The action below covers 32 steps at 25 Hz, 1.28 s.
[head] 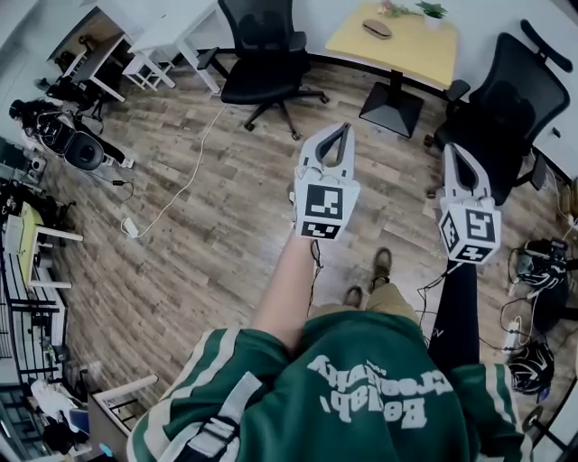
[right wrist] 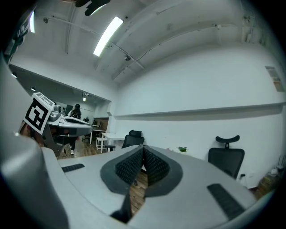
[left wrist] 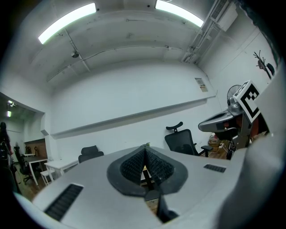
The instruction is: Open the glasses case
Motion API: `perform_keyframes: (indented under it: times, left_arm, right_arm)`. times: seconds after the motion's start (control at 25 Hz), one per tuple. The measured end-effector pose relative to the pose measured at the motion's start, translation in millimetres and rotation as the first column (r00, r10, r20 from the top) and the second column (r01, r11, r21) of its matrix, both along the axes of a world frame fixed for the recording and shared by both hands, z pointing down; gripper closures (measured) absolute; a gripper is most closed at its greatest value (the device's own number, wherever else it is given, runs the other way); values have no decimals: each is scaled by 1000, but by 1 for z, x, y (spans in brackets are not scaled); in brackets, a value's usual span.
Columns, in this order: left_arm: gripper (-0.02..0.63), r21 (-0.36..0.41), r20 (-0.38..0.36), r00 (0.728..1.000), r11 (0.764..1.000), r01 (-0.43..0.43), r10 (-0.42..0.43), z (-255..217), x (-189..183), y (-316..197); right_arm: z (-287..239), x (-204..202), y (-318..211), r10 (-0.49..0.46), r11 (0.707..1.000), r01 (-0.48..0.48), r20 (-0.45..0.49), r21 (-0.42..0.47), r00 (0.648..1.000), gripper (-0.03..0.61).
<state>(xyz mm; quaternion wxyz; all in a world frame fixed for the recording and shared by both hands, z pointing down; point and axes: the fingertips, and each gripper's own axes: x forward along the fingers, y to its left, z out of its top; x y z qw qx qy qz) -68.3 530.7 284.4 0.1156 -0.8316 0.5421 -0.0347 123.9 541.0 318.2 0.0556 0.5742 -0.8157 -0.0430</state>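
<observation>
A dark oval case, apparently the glasses case (head: 377, 29), lies on a yellow table (head: 411, 50) at the far side of the room. Both grippers are held level in the air well short of that table, over the wooden floor. My left gripper (head: 344, 128) points toward the table; its ribbed pads (left wrist: 134, 164) meet at the tips with nothing between them. My right gripper (head: 452, 150) hangs beside it to the right, its pads (right wrist: 129, 164) likewise pressed together and empty. Each gripper shows at the edge of the other's view: the right gripper (left wrist: 223, 121) and the left gripper (right wrist: 67, 121).
Two black office chairs (head: 264, 54) (head: 506, 108) stand either side of the yellow table. A small plant (head: 432, 11) sits on that table. Cables (head: 181, 185) and a power strip (head: 515, 336) lie on the floor. White desks (head: 163, 36) stand at the back left.
</observation>
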Motion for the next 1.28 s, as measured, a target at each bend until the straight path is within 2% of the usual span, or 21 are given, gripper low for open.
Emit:
perform_keyframes:
  times: [0.24, 0.76, 1.28]
  left_arm:
    - [600, -6, 18, 1000, 1000, 11, -11, 6, 15, -51]
    - [600, 4, 22, 998, 998, 63, -63, -6, 46, -202]
    - [600, 16, 24, 996, 996, 90, -90, -11, 67, -286]
  right_arm:
    - [6, 14, -54, -17, 1000, 17, 11, 1, 1000, 571]
    - [-6, 37, -220, -80, 997, 80, 20, 15, 997, 570]
    - [-8, 53, -311, -118, 993, 117, 33, 27, 992, 571]
